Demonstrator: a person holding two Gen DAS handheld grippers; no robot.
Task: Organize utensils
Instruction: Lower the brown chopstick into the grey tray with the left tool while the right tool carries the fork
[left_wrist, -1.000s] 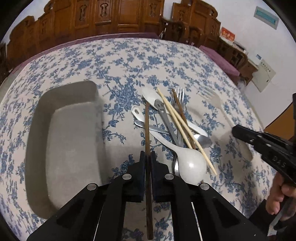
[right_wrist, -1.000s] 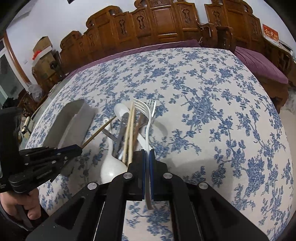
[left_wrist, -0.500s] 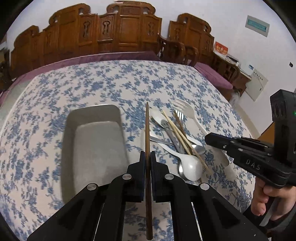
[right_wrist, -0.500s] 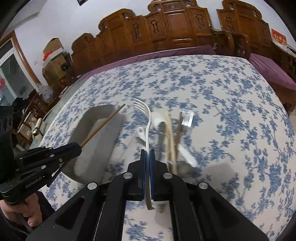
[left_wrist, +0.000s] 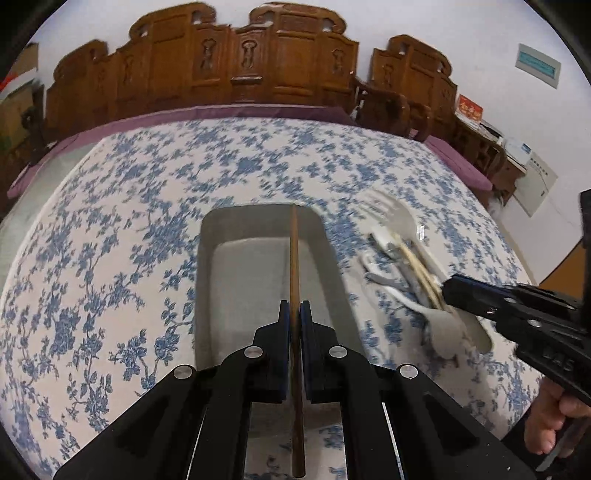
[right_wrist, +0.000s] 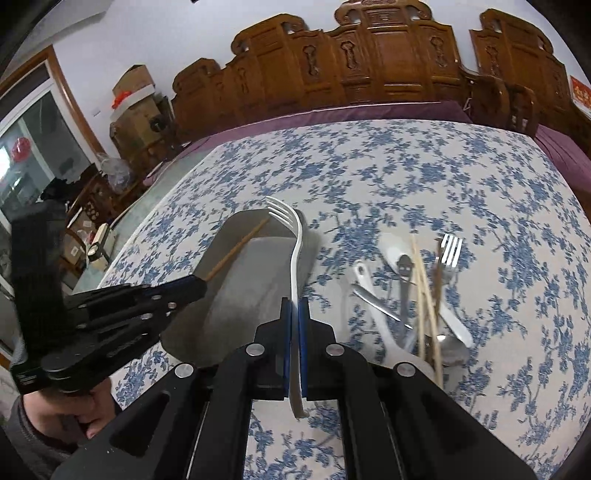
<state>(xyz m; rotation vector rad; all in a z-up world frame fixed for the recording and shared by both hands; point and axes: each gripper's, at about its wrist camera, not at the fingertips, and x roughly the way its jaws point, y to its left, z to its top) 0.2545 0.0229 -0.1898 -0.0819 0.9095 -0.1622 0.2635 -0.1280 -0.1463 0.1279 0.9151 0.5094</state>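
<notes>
My left gripper (left_wrist: 294, 314) is shut on a dark brown chopstick (left_wrist: 294, 258) and holds it above the grey rectangular tray (left_wrist: 207, 258). My right gripper (right_wrist: 294, 310) is shut on a white plastic fork (right_wrist: 295, 251), whose tines reach over the tray's (right_wrist: 221, 243) right side. The left gripper (right_wrist: 192, 286) and its chopstick (right_wrist: 236, 251) show at the left of the right wrist view. The pile of utensils (right_wrist: 413, 291) lies on the cloth right of the tray: white spoons, a metal fork (right_wrist: 448, 254), pale chopsticks (right_wrist: 424, 295). The pile (left_wrist: 406, 266) is blurred in the left wrist view.
A round table with a blue flowered cloth (left_wrist: 147, 229) carries everything. Carved wooden chairs (left_wrist: 258, 66) ring the far side. The right gripper's body (left_wrist: 517, 314) crosses the right of the left wrist view. Boxes and clutter (right_wrist: 74, 192) stand beyond the table's left edge.
Both grippers have moved left from the utensil pile to over the tray, carrying the brown chopstick and the white fork. The pile stays on the cloth.
</notes>
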